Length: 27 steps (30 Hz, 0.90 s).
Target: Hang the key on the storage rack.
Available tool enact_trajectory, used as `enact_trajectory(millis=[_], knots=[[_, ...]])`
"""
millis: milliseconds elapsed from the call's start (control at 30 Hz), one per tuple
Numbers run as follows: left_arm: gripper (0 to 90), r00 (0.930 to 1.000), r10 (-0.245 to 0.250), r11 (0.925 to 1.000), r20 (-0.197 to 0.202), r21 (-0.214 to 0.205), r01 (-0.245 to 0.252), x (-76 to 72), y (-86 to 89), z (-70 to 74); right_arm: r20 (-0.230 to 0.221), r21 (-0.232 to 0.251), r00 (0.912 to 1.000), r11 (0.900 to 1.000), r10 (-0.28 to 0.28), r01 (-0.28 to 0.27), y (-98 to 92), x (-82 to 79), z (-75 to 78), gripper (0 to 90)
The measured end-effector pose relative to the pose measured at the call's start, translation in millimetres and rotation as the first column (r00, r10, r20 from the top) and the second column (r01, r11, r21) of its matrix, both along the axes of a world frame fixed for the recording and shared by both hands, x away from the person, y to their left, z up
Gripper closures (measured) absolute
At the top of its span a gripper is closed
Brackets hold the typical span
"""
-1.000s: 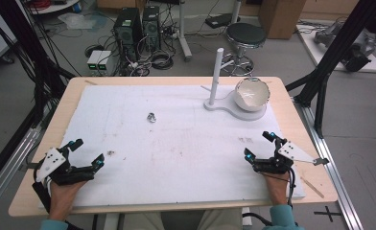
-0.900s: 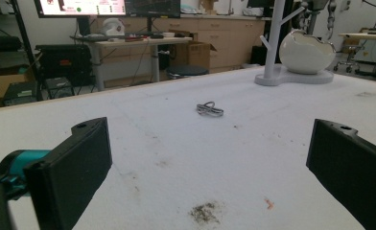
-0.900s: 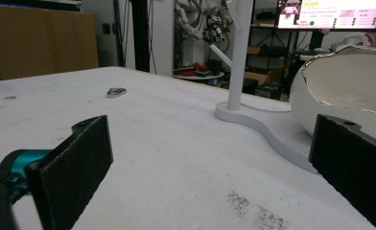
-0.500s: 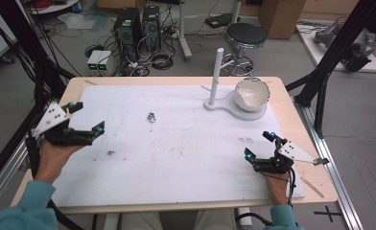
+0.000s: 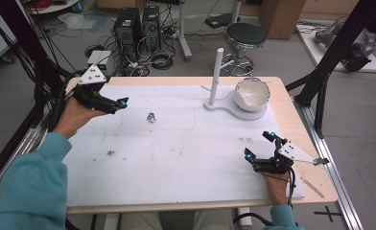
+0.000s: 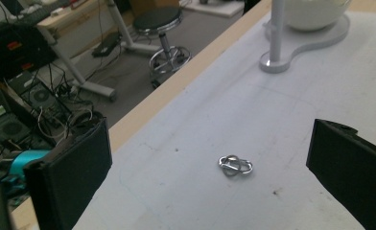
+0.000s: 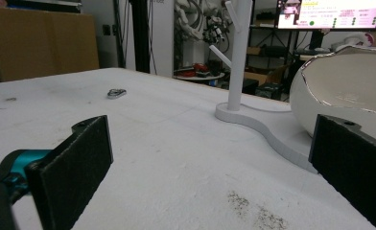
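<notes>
Across the worktop (image 5: 186,158) plenty of bare white room is left, so nothing much can get bumped on the way. Far right, a white stand (image 5: 216,76) with its bowl (image 5: 251,94) is parked near the back edge, well apart from the action. Left of middle, toward the back, the small metal ring (image 5: 151,117) is found lying flat on the mat, on its own.

The left claw (image 5: 120,103) is held wide open just to the ring's left, raised a bit and pointed at it. From the left gripper view the ring (image 6: 235,165) is seen between the two jaws and a little ahead, its long axis running roughly across the gap, so a short push forward and down is probably all that's needed. The back edge of the worktop is close on that side, worth watching.

The right claw (image 5: 258,146) is also spread open, resting near the front right corner, well apart from the ring (image 7: 116,92), so the left is clearly the nearer one.
</notes>
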<state>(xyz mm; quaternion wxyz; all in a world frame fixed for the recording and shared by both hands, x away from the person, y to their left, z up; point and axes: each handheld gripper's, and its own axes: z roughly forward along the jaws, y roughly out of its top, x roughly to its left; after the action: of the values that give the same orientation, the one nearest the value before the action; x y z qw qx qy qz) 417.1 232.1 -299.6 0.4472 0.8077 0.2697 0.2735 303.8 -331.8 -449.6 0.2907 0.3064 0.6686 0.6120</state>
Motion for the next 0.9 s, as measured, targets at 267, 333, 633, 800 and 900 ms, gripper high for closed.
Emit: enact_trajectory(millis=[267, 333, 633, 800, 900], knots=[[2.3, 0.9973, -0.006, 0.9979, -0.073, 0.064, 0.011, 31.0, -16.9, -11.1, 0.003, -0.001, 1.0000, 1.0000, -0.002, 0.002, 0.3, 0.0, 0.0, 0.5], [2.3, 0.9946, -0.012, 0.9968, -0.103, 0.078, 0.020, 37.9, -22.5, -15.3, 0.002, 0.000, 1.0000, 1.0000, -0.002, 0.002, 0.3, 0.0, 0.0, 0.5], [2.3, 0.9833, -0.034, 0.9877, -0.179, 0.145, 0.060, 56.7, -47.9, -36.8, 0.000, 0.000, 1.0000, 1.0000, -0.001, 0.001, 0.1, 0.1, 0.0, 0.5], [2.3, 0.9741, -0.033, 0.9811, -0.224, 0.179, 0.074, 63.9, -56.4, -50.6, 0.001, 0.000, 1.0000, 1.0000, 0.000, 0.000, 0.0, 0.2, 0.0, 0.5], [2.3, 0.9718, -0.037, 0.9790, -0.233, 0.187, 0.082, 67.1, -61.1, -56.9, 0.000, 0.000, 1.0000, 1.0000, 0.000, 0.000, 0.0, 0.1, 0.0, 0.5]])
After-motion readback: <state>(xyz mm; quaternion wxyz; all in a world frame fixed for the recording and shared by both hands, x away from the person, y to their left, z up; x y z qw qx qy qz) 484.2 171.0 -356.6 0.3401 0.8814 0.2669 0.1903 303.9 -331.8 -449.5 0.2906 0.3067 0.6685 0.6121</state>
